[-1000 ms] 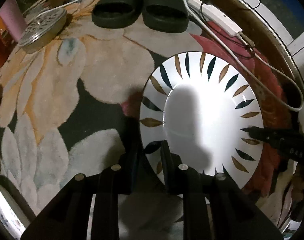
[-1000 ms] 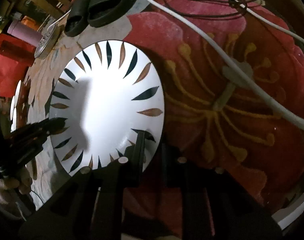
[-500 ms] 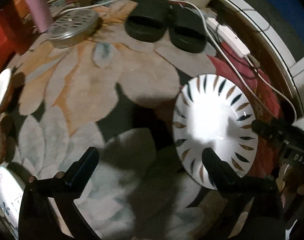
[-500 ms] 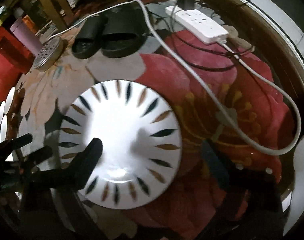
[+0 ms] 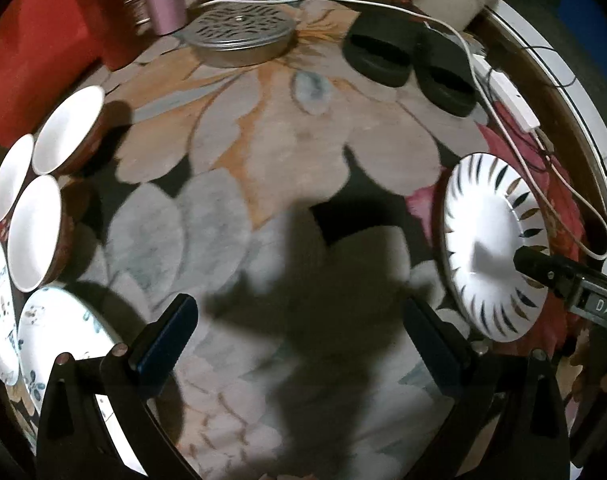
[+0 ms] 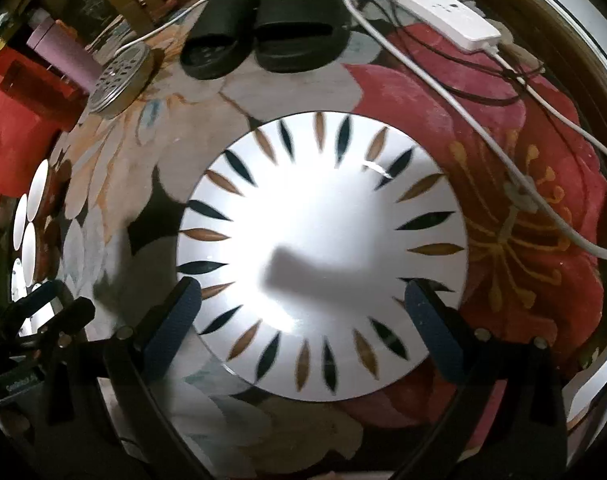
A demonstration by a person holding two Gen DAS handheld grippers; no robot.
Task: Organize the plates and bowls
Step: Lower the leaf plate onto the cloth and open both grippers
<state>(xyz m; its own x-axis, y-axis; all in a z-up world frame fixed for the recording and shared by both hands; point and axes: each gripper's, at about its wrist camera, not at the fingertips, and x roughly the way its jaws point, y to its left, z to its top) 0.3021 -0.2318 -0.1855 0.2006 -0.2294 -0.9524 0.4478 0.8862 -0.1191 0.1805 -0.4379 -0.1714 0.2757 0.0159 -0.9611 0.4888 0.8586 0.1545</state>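
Both claws (image 5: pixel 299 340) (image 6: pixel 299 312) now spread, off plate (image 6: pixel 323 240).

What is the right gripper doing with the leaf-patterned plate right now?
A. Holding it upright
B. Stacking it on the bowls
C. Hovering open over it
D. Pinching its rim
C: the right gripper has its fingers spread wide on either side of the leaf-patterned plate, which lies flat on the rug.

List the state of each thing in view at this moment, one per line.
Leaf-pattern plate: flat on the rug, not gripped.
Left gripper: open, holding nothing.
Right gripper: open, above the plate.
Three brown bowls: upright, clustered, looking empty.
Blue-flower plates: overlapping at the rug's edge.
Black slippers: paired side by side.
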